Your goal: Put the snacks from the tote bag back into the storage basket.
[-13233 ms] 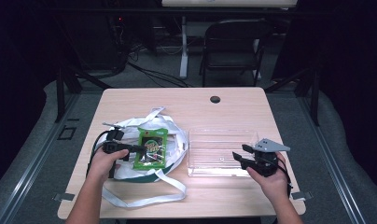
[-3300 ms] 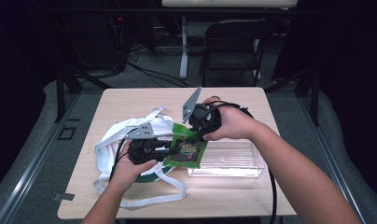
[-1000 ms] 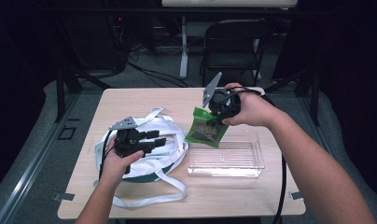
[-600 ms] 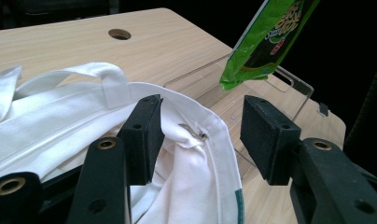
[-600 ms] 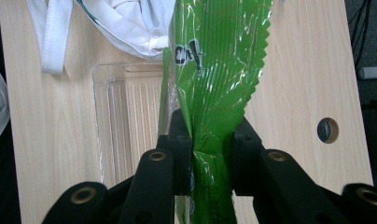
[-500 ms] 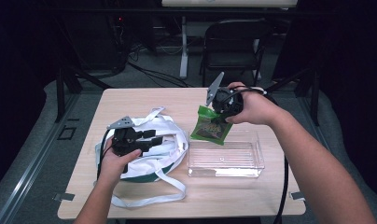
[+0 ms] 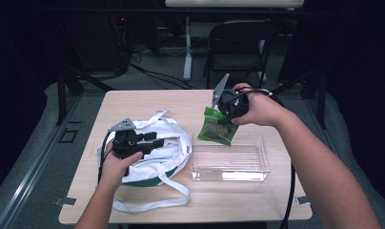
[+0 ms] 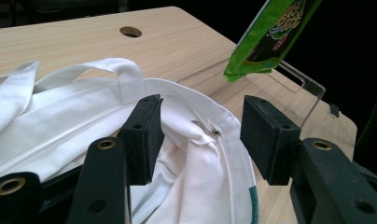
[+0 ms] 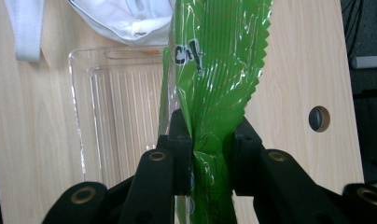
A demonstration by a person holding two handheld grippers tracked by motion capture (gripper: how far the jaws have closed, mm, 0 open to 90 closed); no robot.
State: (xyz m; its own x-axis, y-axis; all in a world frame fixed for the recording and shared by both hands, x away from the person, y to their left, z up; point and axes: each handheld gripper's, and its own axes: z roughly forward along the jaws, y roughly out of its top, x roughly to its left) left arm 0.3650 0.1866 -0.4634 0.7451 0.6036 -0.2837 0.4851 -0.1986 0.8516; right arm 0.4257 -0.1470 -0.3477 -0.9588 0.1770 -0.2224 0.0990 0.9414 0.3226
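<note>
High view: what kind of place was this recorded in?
Probably a lab or studio set up for recording, not a home. A bare light wooden table stands on grey carpet among dark curtains, with loose black cables on the floor behind it and a black folding chair at its far side.

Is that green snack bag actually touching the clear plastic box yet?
Apart. The left gripper view shows the green snack bag hanging above the clear box, with a gap beneath its lower edge.
</note>
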